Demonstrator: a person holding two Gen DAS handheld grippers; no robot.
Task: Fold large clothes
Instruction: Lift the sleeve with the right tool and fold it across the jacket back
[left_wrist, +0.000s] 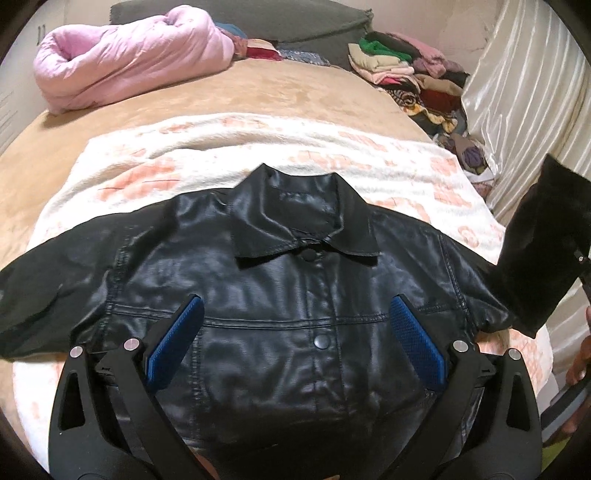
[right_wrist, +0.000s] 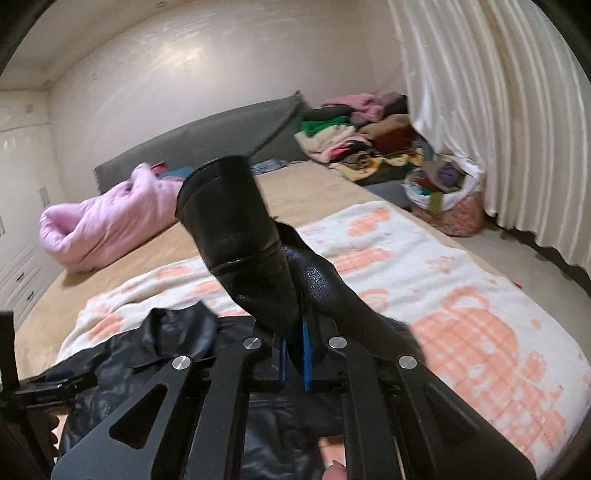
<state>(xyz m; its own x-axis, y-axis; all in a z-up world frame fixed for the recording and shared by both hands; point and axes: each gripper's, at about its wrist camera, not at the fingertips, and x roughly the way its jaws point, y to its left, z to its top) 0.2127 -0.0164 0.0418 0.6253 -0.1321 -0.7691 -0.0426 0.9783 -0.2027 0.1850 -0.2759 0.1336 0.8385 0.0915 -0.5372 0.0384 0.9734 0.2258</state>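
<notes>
A black leather jacket (left_wrist: 266, 280) lies face up, buttoned, on a white and peach blanket (left_wrist: 155, 162) on the bed, collar away from me. My left gripper (left_wrist: 295, 314) is open and empty, held above the jacket's chest. My right gripper (right_wrist: 293, 354) is shut on the jacket's right sleeve (right_wrist: 236, 236) and holds it lifted, cuff pointing up. The raised sleeve also shows in the left wrist view (left_wrist: 543, 243) at the right edge. The rest of the jacket (right_wrist: 155, 339) lies below the right gripper.
A pink quilt (left_wrist: 125, 55) is bundled at the far left of the bed. Piles of folded clothes (left_wrist: 402, 70) lie at the far right by a cream curtain (left_wrist: 524, 92). A bag of clothes (right_wrist: 447, 199) stands on the floor by the curtain. A grey headboard (right_wrist: 207, 136) is behind.
</notes>
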